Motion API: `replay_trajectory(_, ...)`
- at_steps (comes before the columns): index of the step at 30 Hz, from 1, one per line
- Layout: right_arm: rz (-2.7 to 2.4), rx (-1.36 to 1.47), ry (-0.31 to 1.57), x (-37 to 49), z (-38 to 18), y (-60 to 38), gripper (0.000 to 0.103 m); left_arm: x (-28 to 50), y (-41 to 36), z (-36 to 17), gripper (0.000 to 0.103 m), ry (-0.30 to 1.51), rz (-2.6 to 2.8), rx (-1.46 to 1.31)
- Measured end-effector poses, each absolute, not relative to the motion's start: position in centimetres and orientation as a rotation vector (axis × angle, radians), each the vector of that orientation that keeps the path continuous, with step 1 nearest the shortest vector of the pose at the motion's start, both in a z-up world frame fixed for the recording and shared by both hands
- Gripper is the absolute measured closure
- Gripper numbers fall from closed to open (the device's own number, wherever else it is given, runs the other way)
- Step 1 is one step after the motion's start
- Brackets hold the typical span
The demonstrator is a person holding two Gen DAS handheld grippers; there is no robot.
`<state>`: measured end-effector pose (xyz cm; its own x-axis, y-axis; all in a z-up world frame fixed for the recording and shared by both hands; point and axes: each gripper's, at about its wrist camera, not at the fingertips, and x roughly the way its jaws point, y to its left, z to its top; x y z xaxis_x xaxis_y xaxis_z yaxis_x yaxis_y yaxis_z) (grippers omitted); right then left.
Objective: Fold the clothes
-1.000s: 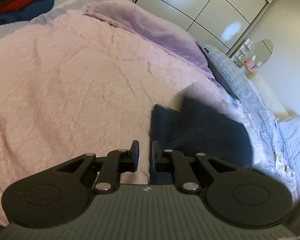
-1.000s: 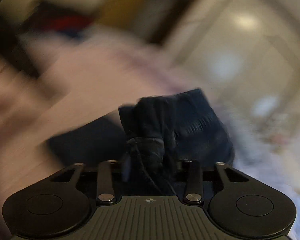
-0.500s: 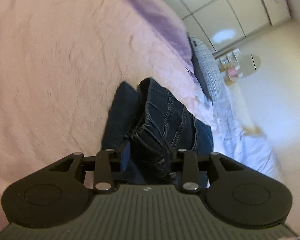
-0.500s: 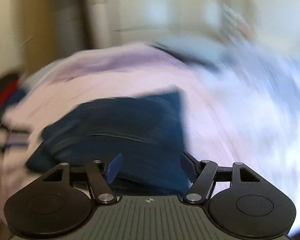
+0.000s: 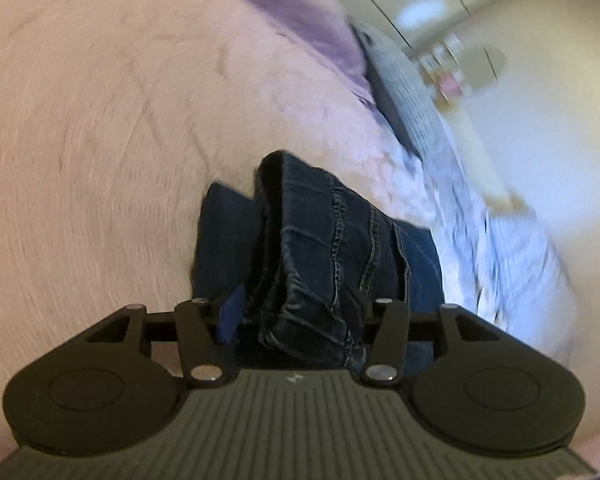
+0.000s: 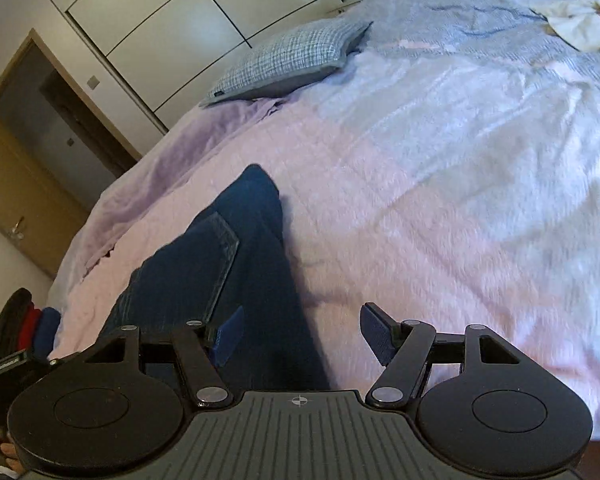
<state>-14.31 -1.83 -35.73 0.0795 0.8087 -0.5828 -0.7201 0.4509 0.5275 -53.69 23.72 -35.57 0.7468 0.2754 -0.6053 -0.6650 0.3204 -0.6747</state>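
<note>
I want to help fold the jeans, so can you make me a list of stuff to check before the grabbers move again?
1. Dark blue denim jeans lying on the pink bedspread: ok.
2. Left gripper letting go: not ok yet. Its jaws are opening, but a bunched fold of denim sits between them.
3. Right gripper free: ok, jaws wide open, gripping nothing, jeans lying under them.
4. Jeans folded flat: not ok, the fold by the left gripper stands up thick and rumpled.
5. Bedspread beside the jeans bare enough for smoothing: ok.
6. Whether the edges line up neatly: cannot tell, the grippers hide part of the jeans.
</note>
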Motion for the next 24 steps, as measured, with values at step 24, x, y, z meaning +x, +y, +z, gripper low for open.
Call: replay_trajectory(24,1.191,-0.141,1.036,-12.2,-36.7,6.8,0.036,-52.5,22.9,-34.8,0.089,0.416,0.564,-1.105)
